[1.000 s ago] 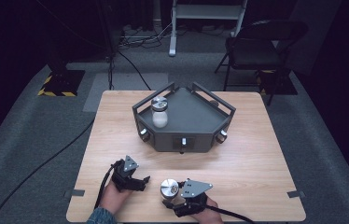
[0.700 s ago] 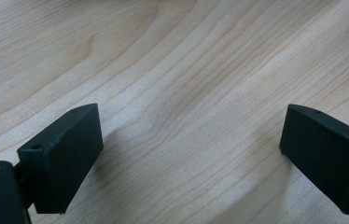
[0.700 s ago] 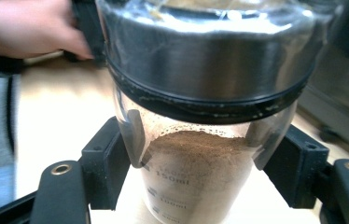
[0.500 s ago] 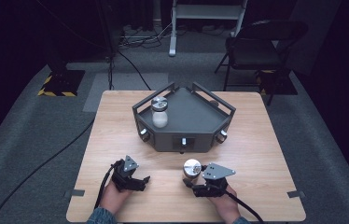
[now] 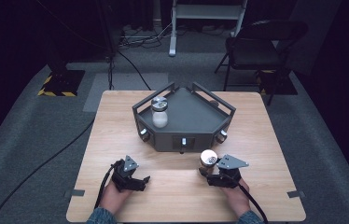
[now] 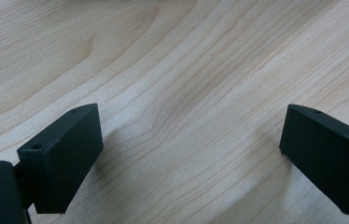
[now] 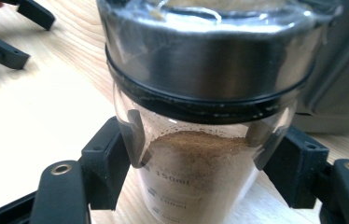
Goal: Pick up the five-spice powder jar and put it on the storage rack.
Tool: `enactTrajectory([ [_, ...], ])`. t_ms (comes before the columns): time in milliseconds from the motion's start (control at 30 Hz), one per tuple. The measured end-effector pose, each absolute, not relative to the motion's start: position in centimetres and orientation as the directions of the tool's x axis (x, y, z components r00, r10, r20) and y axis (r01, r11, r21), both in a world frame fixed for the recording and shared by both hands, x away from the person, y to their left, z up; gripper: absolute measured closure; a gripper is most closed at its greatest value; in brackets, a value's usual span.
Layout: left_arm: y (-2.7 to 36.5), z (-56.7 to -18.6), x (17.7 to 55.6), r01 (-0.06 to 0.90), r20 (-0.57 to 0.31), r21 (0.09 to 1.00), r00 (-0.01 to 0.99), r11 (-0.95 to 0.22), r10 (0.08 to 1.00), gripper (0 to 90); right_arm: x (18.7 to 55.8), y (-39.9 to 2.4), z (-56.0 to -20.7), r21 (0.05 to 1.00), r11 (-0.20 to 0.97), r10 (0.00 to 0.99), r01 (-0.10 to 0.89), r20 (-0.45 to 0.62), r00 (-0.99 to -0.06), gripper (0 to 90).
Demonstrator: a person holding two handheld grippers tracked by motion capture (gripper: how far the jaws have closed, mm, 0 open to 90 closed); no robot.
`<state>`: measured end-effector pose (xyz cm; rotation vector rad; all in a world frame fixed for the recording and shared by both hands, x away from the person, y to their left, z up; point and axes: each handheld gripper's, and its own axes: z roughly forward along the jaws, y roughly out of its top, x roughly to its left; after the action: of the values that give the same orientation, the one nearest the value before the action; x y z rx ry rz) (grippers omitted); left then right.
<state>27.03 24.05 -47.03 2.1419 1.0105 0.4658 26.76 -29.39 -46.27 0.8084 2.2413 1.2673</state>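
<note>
The right claw [image 5: 208, 169] is gripping a glass jar [image 7: 200, 154] of brown powder below its steel lid [image 5: 208, 157], the jar standing upright between the jaws. The dark tray [image 5: 189, 122] is lying just ahead of this claw, its front wall [image 5: 184, 141] close by, so I judge the jar must go up over this edge. A second jar [image 5: 159, 112] is occupying the tray's far-left part; the nearer right part is free. The left claw [image 5: 137, 181] is resting open and empty on the table [image 5: 256, 140], well apart.
</note>
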Motion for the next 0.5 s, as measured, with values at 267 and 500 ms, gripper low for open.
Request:
enactTrajectory([
  [267,24.1,-47.0,27.0,0.521,0.020,0.731,0.629,-0.440,0.777,5.7,27.2,-30.6,-45.1,0.884,0.370,0.687,0.285,-0.054,-0.725,30.2],
  [500,24.0,-47.0,27.0,0.520,0.020,0.731,0.629,-0.441,0.777,5.7,27.8,-30.4,-42.9,0.879,0.400,0.664,0.262,-0.081,-0.743,30.2],
])
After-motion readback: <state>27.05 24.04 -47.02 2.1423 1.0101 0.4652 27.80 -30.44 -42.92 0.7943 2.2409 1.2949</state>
